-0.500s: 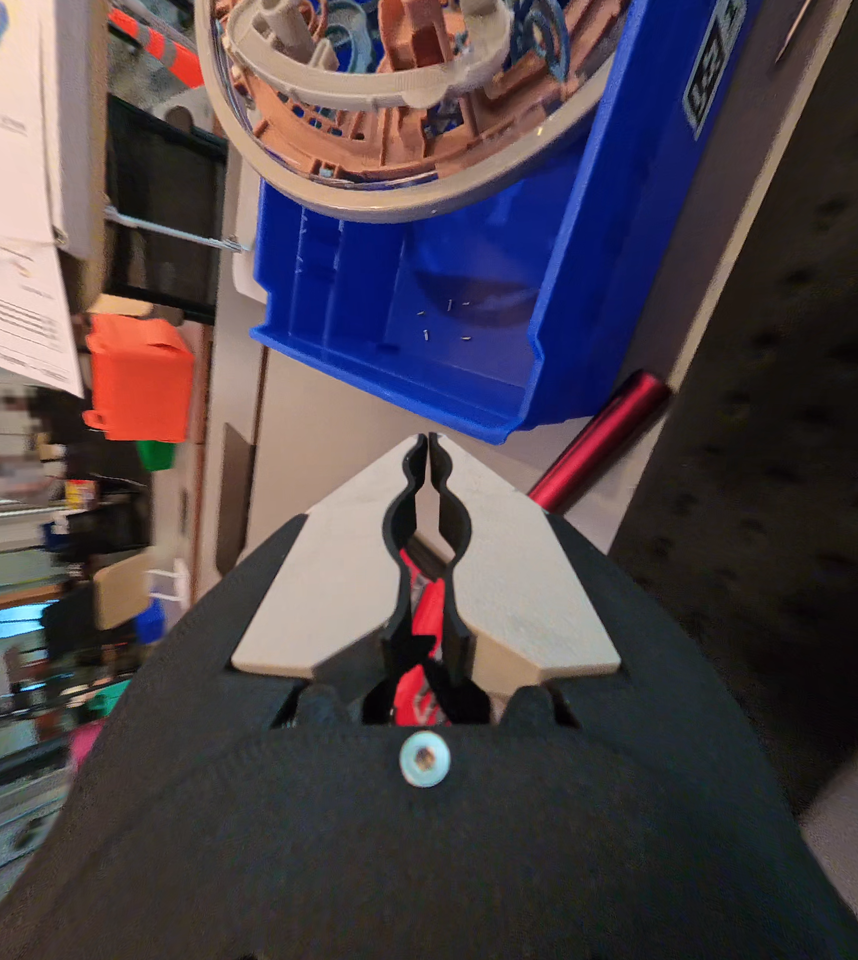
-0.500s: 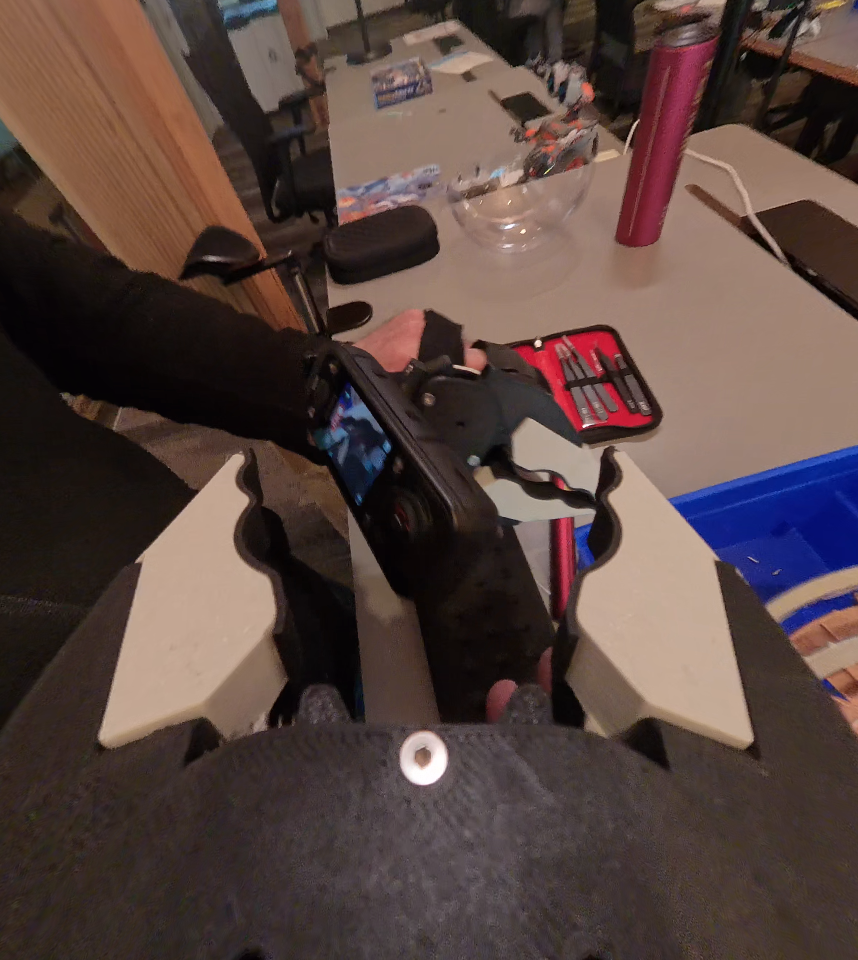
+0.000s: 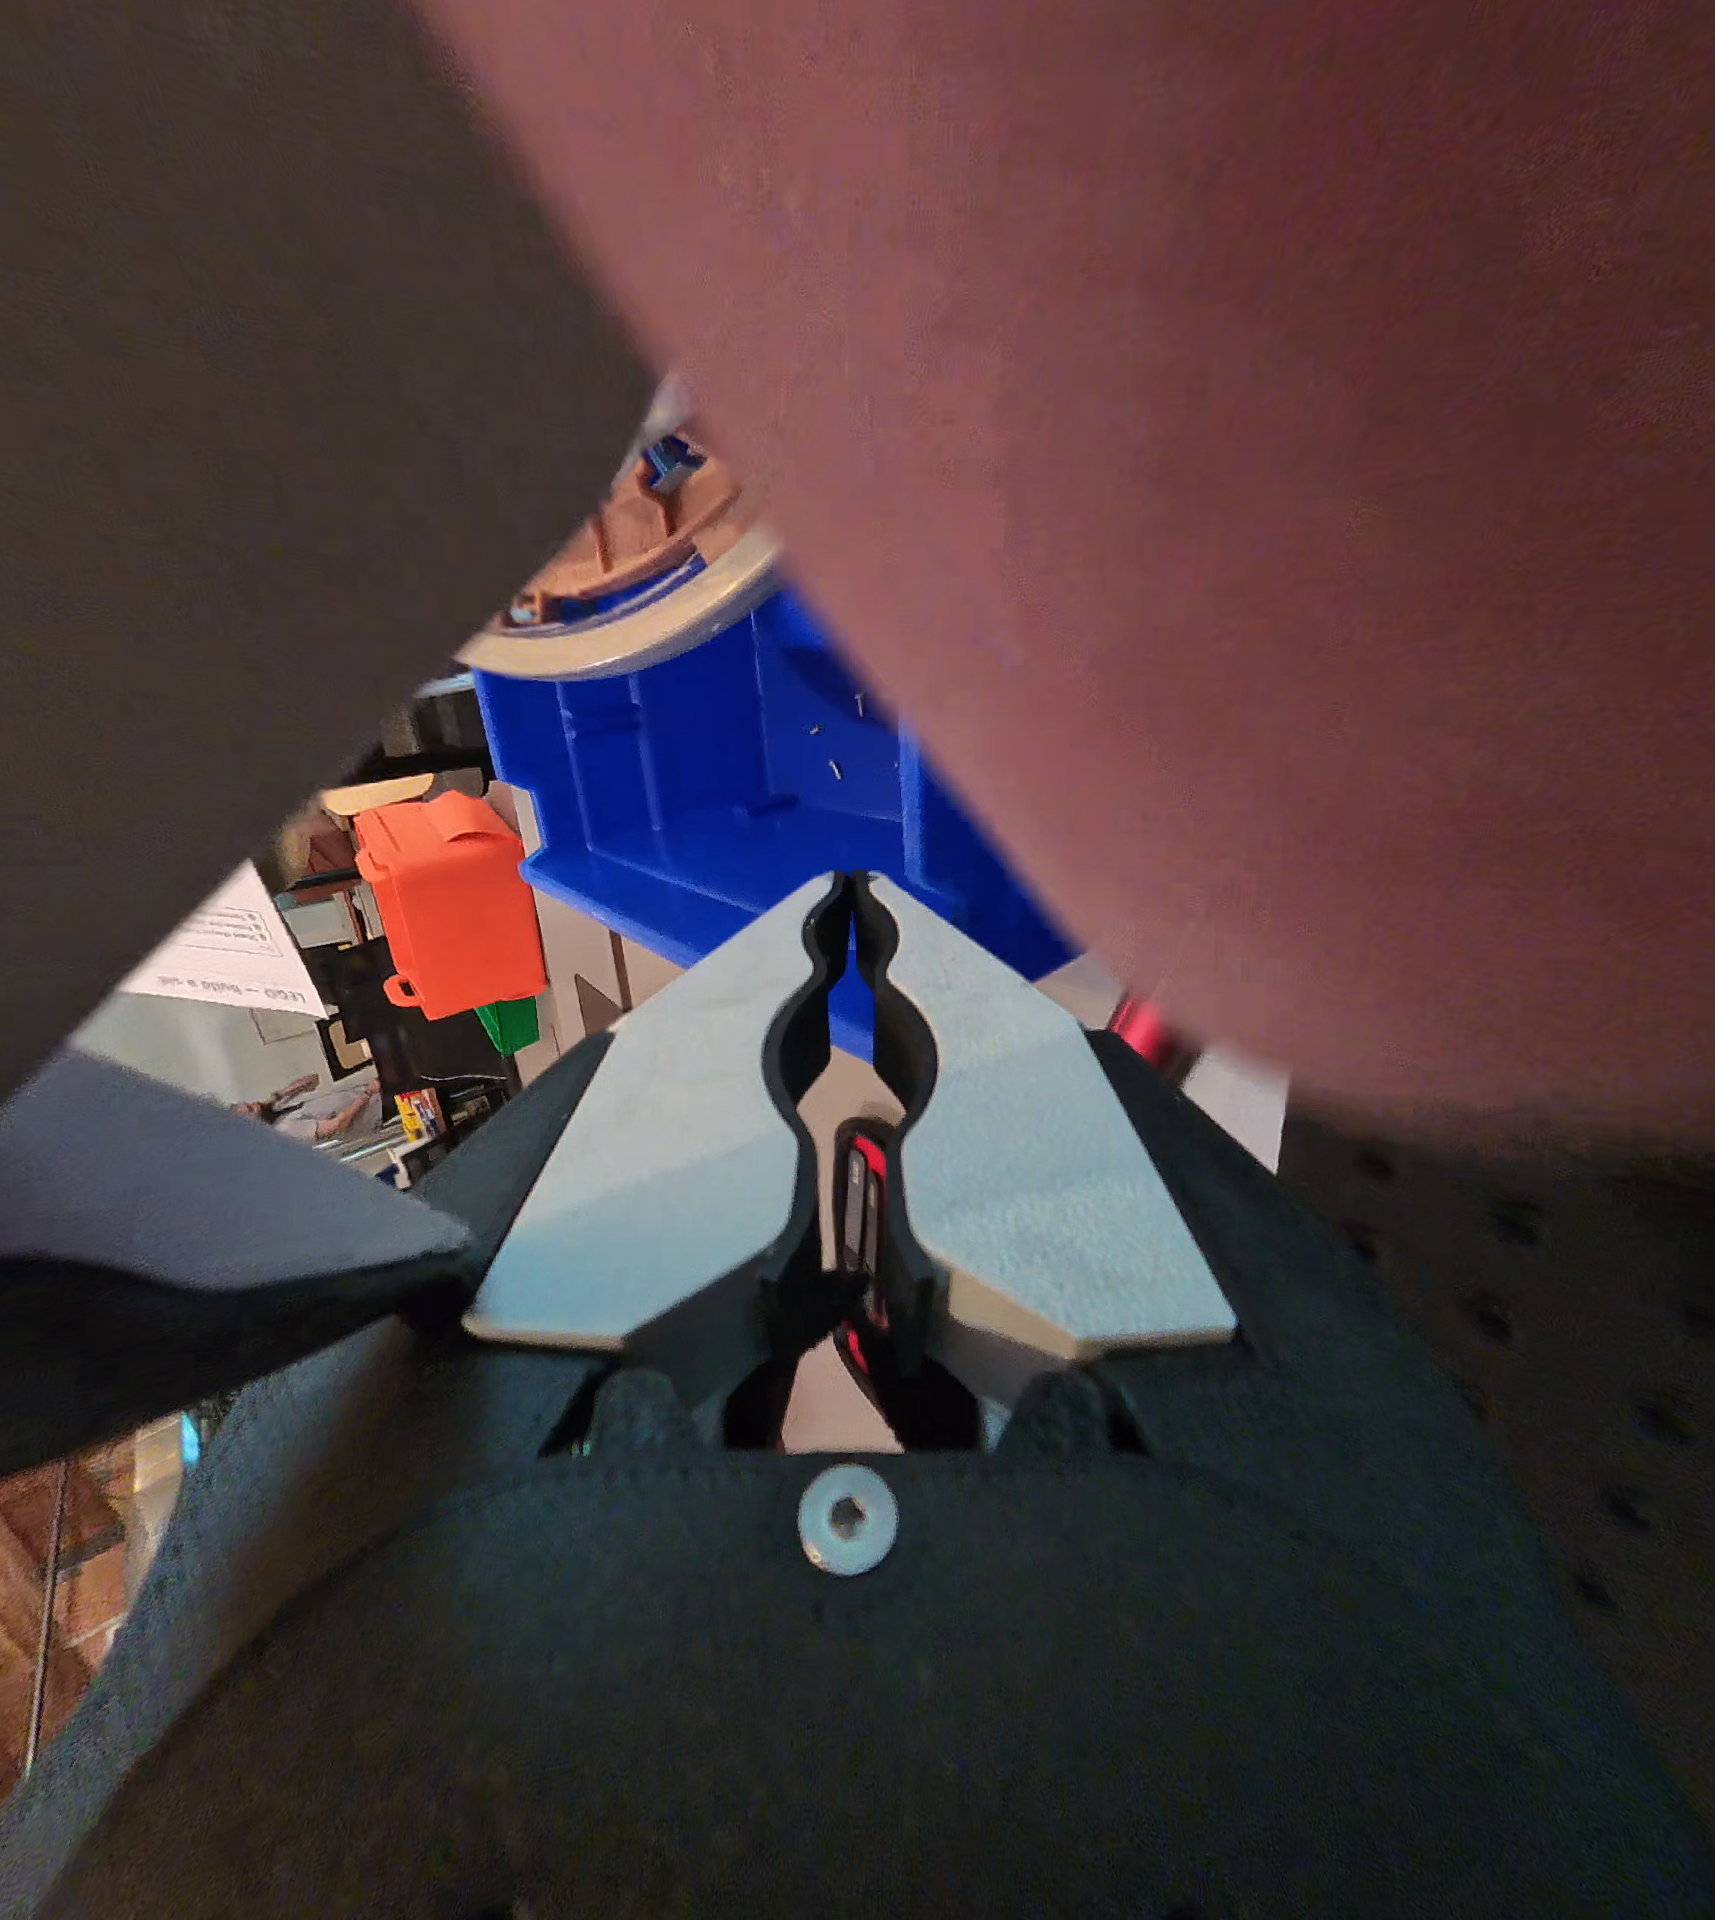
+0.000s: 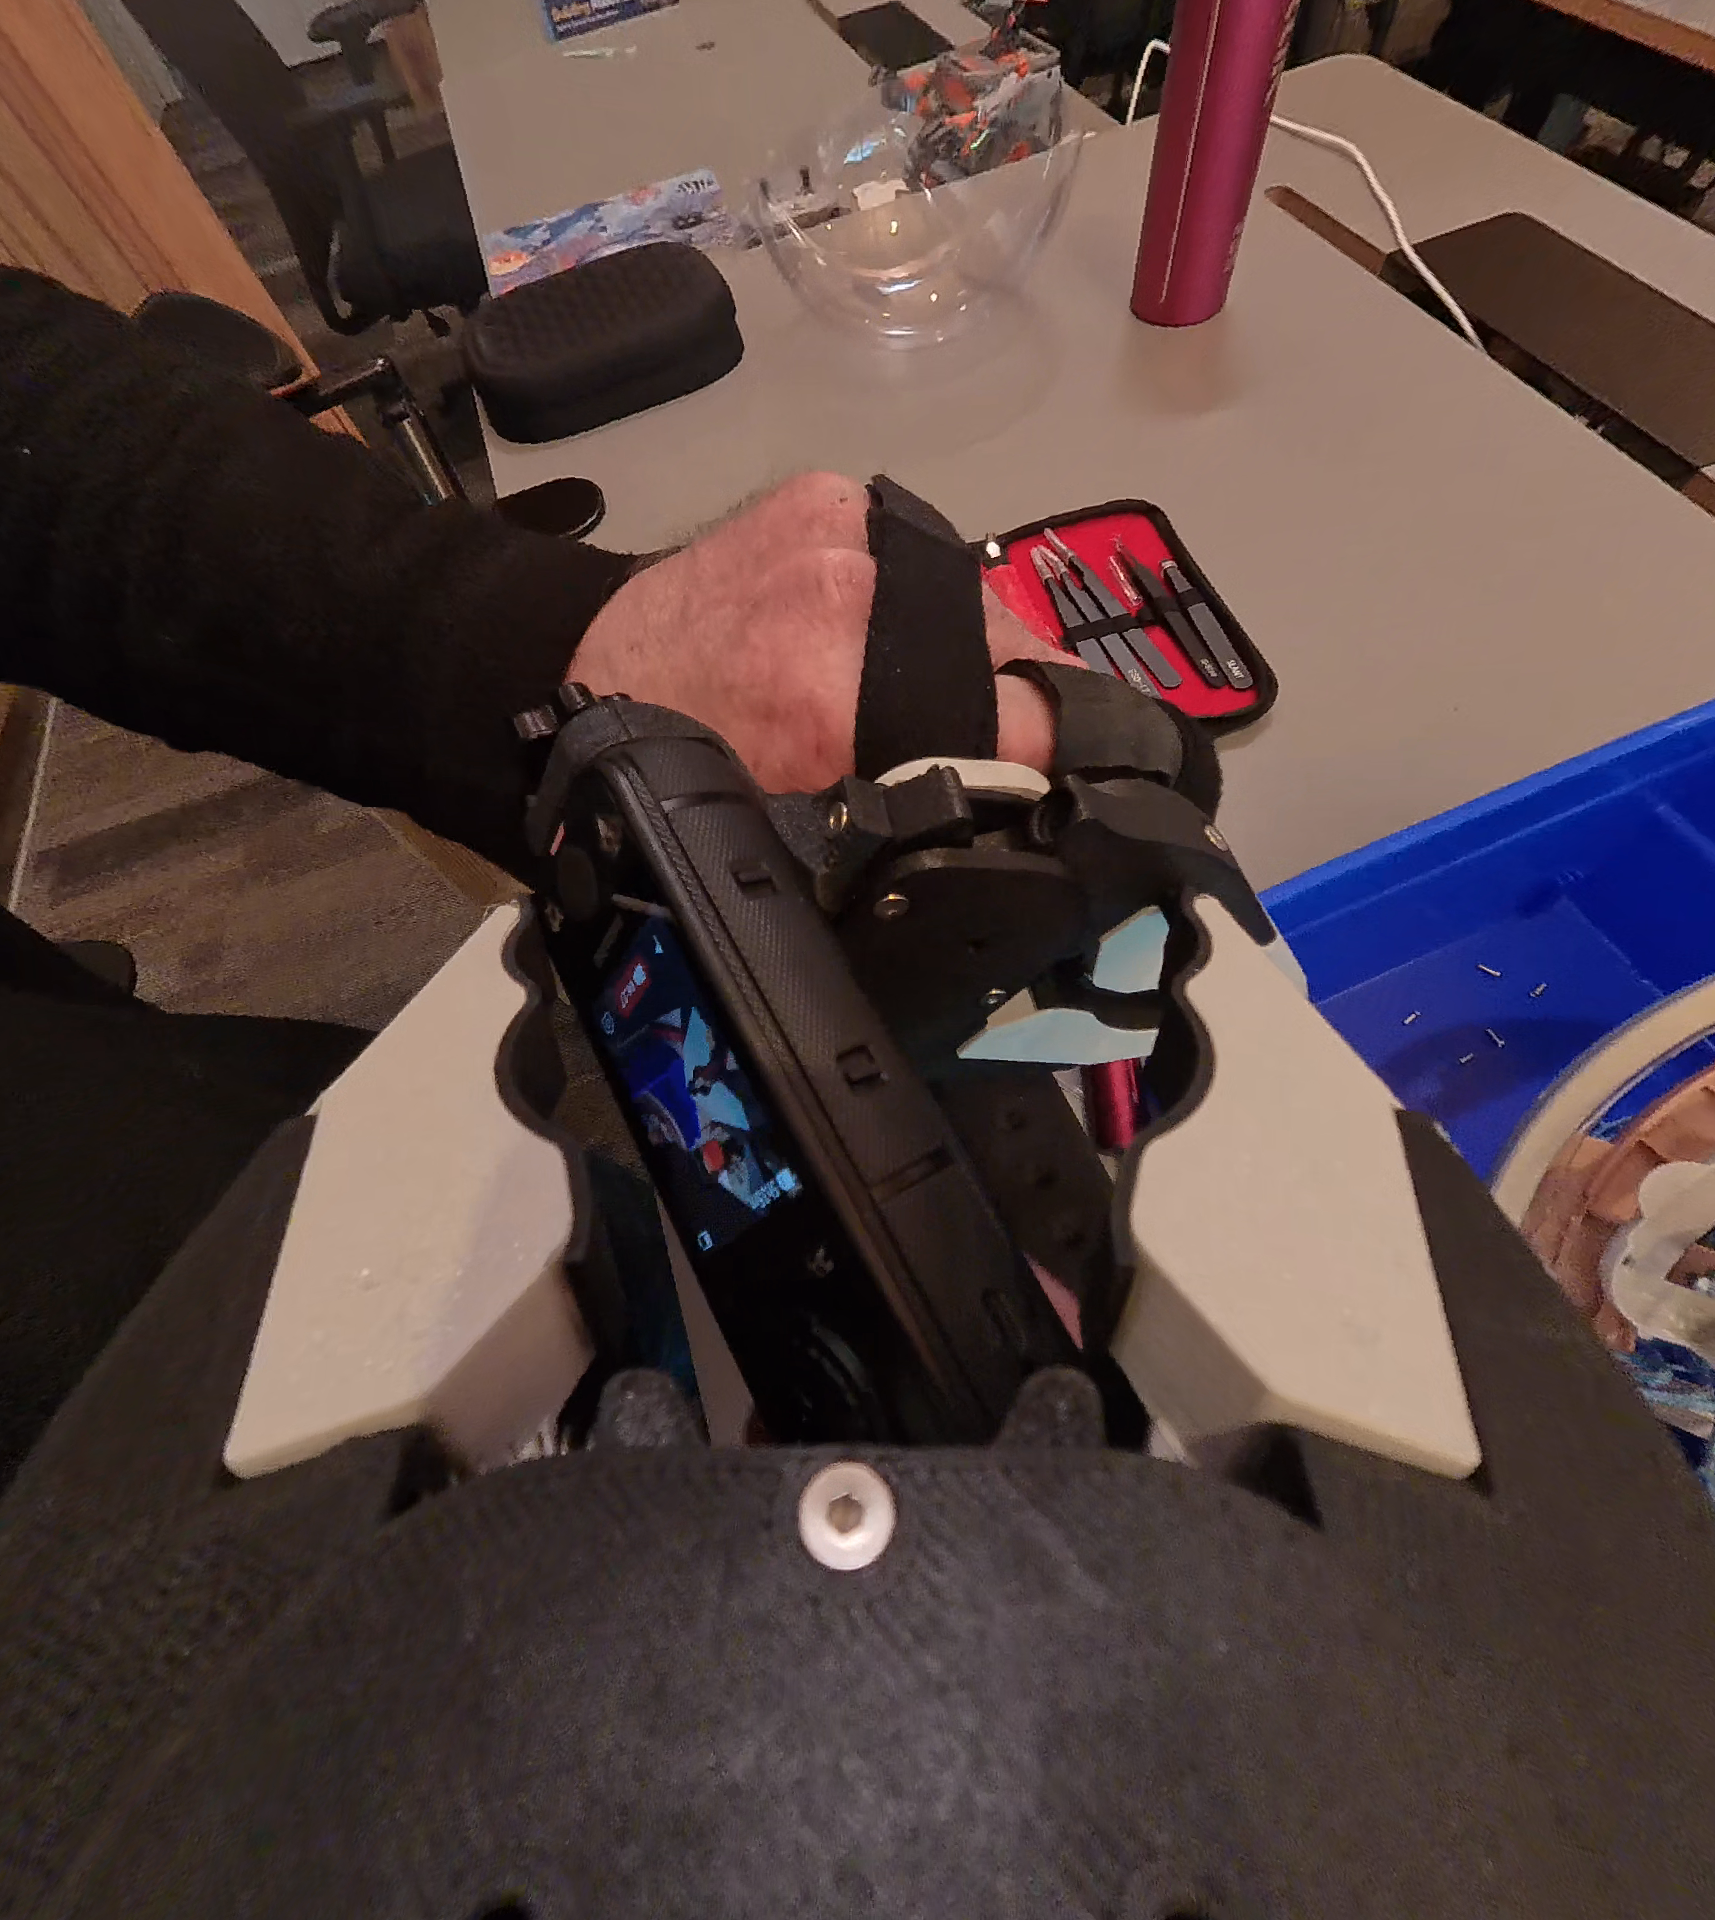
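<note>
A grey table [image 4: 1300,447] bears a blue bin [image 4: 1601,883], a clear bowl [image 4: 920,244], a black case [image 4: 604,338], a magenta bottle [image 4: 1201,156] and a red tweezer case [image 4: 1139,613]. The right gripper [image 4: 853,1049] stands wide, empty, its 2 fingers astride the left gripper [image 3: 850,894], which is closed on nothing beside the bin. A blurred pink mass fills the left view's upper right.

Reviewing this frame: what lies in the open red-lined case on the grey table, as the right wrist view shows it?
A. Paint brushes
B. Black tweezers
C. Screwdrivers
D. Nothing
B: the red-lined case holds several black tweezers side by side under a strap.
</note>
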{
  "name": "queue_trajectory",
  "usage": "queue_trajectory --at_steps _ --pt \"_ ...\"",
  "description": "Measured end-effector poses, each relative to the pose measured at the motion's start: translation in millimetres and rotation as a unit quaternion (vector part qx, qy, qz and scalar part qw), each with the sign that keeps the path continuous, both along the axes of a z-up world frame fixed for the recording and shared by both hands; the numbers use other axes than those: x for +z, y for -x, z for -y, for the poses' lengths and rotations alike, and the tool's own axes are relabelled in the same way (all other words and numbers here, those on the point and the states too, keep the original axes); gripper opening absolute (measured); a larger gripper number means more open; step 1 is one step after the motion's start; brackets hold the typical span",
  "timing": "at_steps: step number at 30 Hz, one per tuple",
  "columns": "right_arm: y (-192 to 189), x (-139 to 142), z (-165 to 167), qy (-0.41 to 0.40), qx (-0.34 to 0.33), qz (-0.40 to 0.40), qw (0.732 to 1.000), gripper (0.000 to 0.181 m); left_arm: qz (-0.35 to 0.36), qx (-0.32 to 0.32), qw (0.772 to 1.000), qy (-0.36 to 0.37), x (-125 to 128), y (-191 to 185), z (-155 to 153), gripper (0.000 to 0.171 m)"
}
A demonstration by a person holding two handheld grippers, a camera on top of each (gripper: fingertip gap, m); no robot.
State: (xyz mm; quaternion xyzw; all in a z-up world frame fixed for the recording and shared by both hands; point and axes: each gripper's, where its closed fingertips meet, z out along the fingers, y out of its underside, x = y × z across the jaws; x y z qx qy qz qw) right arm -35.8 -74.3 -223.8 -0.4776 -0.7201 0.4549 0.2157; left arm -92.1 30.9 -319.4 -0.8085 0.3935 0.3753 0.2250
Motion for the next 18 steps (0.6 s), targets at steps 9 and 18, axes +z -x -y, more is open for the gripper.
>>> queue_trajectory --at_steps 9,18 --pt "2.9 9.6 9.6 0.05 0.023 0.003 0.998 0.116 -0.028 0.018 0.998 0.045 7.7 12.6 18.2 0.0" --pt "25.7 35.7 19.7 0.005 0.052 -0.048 0.997 0.112 0.004 0.044 0.998 0.033 24.4 31.6 27.7 0.074"
